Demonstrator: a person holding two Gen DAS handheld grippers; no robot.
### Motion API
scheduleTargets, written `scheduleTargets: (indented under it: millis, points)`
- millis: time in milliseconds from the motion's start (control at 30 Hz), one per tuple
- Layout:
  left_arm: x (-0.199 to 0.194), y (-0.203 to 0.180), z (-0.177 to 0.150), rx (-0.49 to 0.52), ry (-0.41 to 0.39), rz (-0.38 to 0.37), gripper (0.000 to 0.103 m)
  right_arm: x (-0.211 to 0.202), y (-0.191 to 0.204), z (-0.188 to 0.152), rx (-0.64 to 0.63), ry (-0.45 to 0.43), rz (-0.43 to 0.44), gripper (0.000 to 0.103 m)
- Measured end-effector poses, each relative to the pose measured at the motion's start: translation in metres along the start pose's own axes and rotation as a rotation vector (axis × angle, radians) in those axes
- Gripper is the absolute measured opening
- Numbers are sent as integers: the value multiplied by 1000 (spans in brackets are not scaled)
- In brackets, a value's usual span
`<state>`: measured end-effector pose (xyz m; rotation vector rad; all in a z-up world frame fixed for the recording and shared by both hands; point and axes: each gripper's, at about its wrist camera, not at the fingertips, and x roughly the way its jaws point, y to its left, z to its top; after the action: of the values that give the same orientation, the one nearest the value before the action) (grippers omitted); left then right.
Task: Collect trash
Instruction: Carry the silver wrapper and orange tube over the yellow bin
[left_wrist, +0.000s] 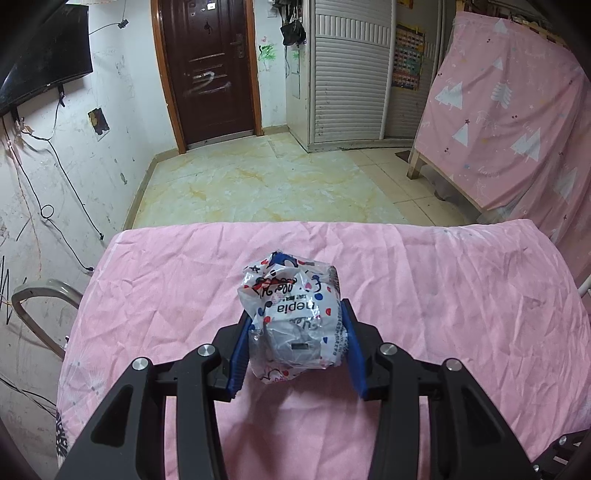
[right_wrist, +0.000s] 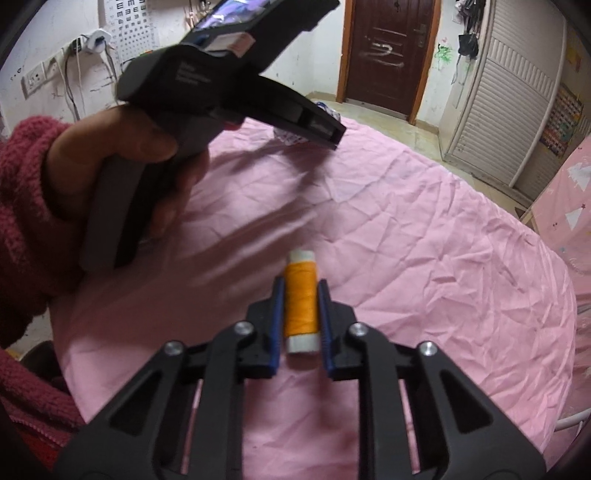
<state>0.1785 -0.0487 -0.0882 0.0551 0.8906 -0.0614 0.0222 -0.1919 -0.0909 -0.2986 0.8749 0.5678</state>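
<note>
A crumpled plastic wrapper (left_wrist: 291, 314), white with red and blue dots, sits between the blue pads of my left gripper (left_wrist: 295, 321) above the pink bedsheet (left_wrist: 443, 295); the pads press on both of its sides. In the right wrist view, an orange thread spool (right_wrist: 301, 301) with white ends stands between the blue pads of my right gripper (right_wrist: 301, 291), which touch both of its sides. The left gripper's body (right_wrist: 229, 81), held by a hand in a red sleeve, fills the upper left of that view, with the wrapper (right_wrist: 291, 136) partly hidden behind it.
The pink sheet covers a table (right_wrist: 443, 258). Beyond it lie a tiled floor (left_wrist: 258, 184), a brown door (left_wrist: 207, 70), a white slatted wardrobe (left_wrist: 351, 70) and a pink-draped frame (left_wrist: 509, 129). A metal chair frame (left_wrist: 40, 302) stands at the left; cables hang on the wall.
</note>
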Motion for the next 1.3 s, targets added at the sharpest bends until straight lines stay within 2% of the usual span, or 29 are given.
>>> scheduleTargets:
  millis: [433, 900, 1300]
  points:
    - [-42, -32, -16, 21, -41, -4, 35, -43, -24, -18, 133, -117, -16, 16]
    - [-87, -105, -34, 140, -90, -37, 35, -101, -59, -57, 258, -251, -71, 16]
    - [-101, -164, -50, 228, -100, -78, 35, -146, -86, -94, 356, -341, -118, 16]
